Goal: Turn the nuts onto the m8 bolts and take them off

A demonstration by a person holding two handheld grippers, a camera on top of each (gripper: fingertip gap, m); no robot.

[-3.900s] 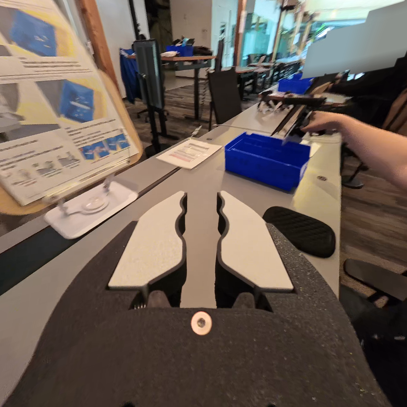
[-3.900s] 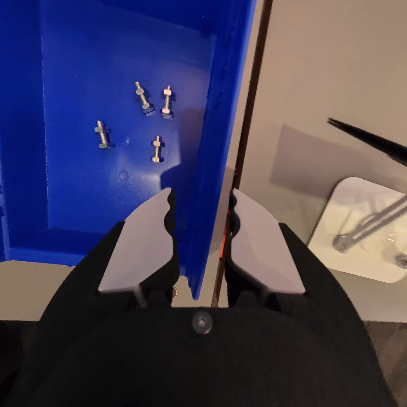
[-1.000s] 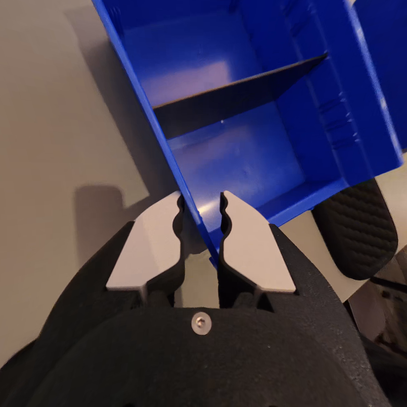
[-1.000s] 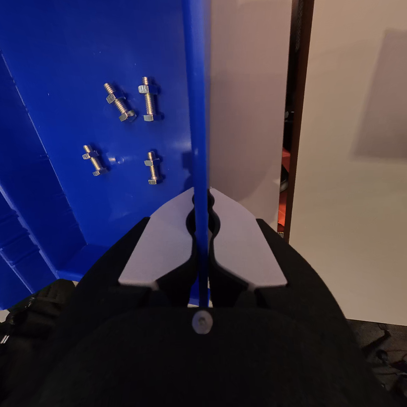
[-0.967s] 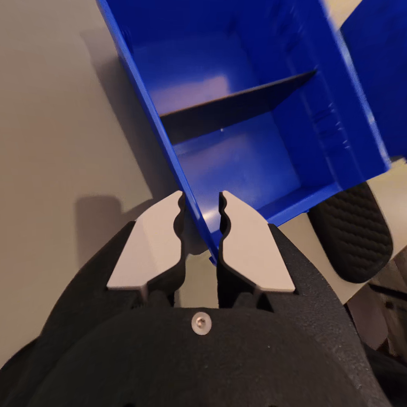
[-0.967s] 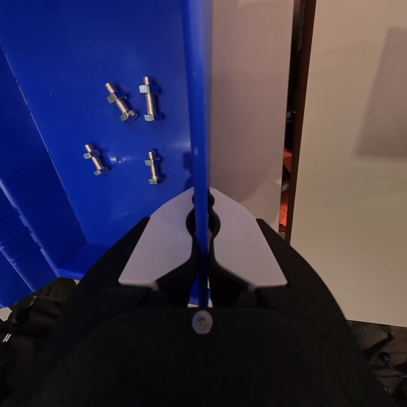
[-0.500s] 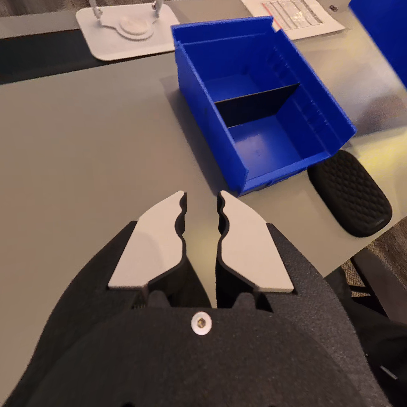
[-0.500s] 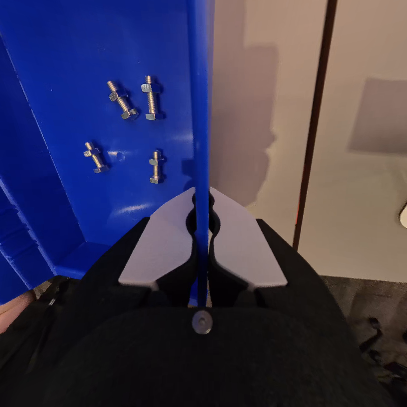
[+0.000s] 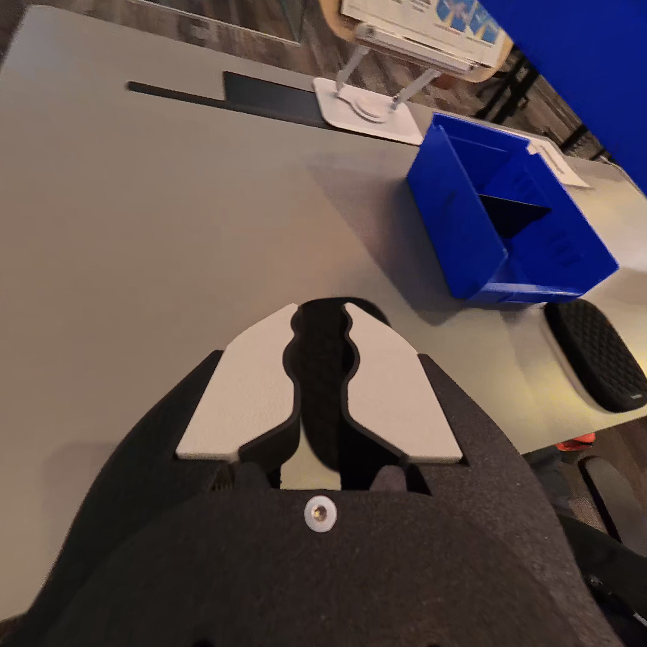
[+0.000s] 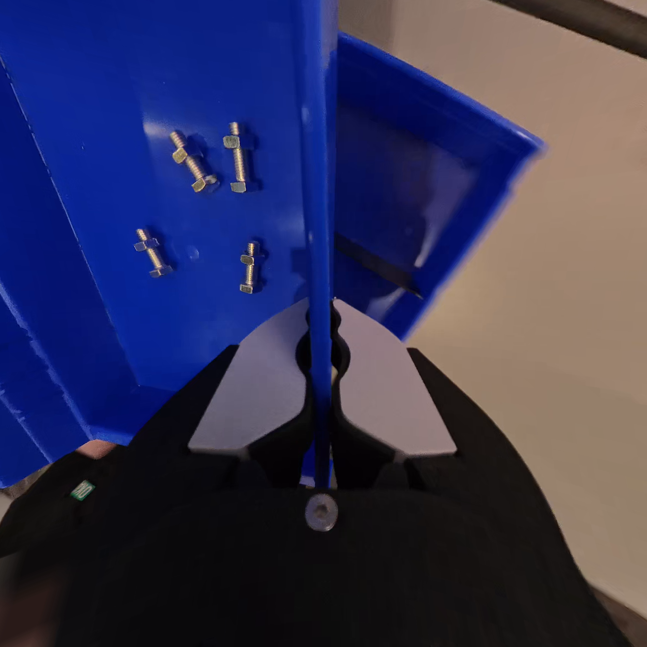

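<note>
Since a moment ago the open, empty left gripper (image 9: 320, 308) has backed off the divided blue plastic bin (image 9: 455, 224), while the right gripper (image 10: 320, 304) stays clamped on the second blue bin's side wall (image 10: 318, 175), seemingly carrying its four nutted steel bolts (image 10: 194, 166) alongside.

- I count four bolts (image 10: 194, 162), each with one nut (image 10: 231, 141) on it, lying in the bin I hold.
- Two blue bins (image 10: 455, 182): one held, one on the worktop (image 9: 175, 210).
- Two black pads (image 9: 595, 353) near the worktop's edge.
- One document stand (image 9: 367, 105) at the far edge.

The left tool (image 9: 320, 308) has drawn away from the divided bin (image 9: 455, 224).
</note>
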